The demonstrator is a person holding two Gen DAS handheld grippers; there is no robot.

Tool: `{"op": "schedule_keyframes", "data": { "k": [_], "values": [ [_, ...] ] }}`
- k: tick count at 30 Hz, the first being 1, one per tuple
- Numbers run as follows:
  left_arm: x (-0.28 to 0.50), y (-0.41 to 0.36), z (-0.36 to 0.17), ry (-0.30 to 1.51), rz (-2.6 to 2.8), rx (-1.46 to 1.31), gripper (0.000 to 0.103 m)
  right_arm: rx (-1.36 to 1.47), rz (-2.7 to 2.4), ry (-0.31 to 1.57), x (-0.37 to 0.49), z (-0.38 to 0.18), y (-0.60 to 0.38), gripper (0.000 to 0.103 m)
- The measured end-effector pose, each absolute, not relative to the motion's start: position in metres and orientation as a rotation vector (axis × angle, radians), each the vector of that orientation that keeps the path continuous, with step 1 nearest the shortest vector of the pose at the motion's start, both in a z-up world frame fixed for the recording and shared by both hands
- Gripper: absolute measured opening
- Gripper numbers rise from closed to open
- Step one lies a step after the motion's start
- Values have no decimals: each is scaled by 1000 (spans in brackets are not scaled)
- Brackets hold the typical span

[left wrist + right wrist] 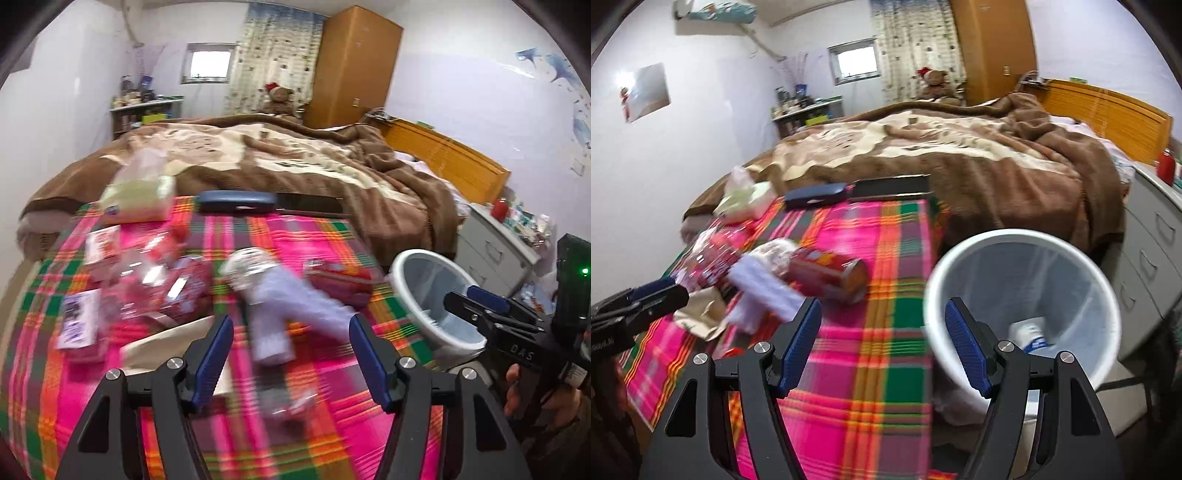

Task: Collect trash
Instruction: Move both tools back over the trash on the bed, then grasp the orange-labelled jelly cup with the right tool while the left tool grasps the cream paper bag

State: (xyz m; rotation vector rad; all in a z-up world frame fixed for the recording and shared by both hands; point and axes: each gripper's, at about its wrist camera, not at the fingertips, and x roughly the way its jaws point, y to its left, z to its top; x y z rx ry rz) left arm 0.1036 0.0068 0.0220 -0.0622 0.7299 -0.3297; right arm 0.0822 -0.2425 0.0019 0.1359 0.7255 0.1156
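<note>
Trash lies on a pink plaid cloth (295,236): a red can (340,280) on its side, a crumpled lilac-white paper (273,314), a clear and red wrapper (155,288) and brown paper (173,343). My left gripper (291,354) hovers open over the lilac paper, gripping nothing. A white bin (1019,233) stands off the cloth's right edge with a white-blue item (1032,336) inside. My right gripper (882,343) is open and empty between the cloth (886,369) and the bin. The can (827,273) lies ahead to its left. The left gripper (657,291) shows at the left edge.
A tissue pack (140,195), a dark blue case (236,201) and small printed cards (79,317) share the cloth. Behind it lies a bed with a brown blanket (295,158). Grey drawers (1152,258) stand right of the bin. A hand (517,391) holds the right gripper.
</note>
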Motion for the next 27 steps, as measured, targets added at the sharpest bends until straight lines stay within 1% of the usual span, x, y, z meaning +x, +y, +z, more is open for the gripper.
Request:
{"op": "schedule_keyframes", "data": {
  "k": [9,19,23,27],
  "values": [
    [92,74,7,748,-212,-118,65,87,284,774,82,-15,-180,71],
    [94,126,-14,786,-106,-161,65,2,459,830,79,-35,-124,71],
    [97,143,-22,796,-74,-171,65,-44,481,859,81,-41,-112,71],
    [103,157,-27,812,-50,-194,65,-27,485,888,83,-47,-109,71]
  ]
}}
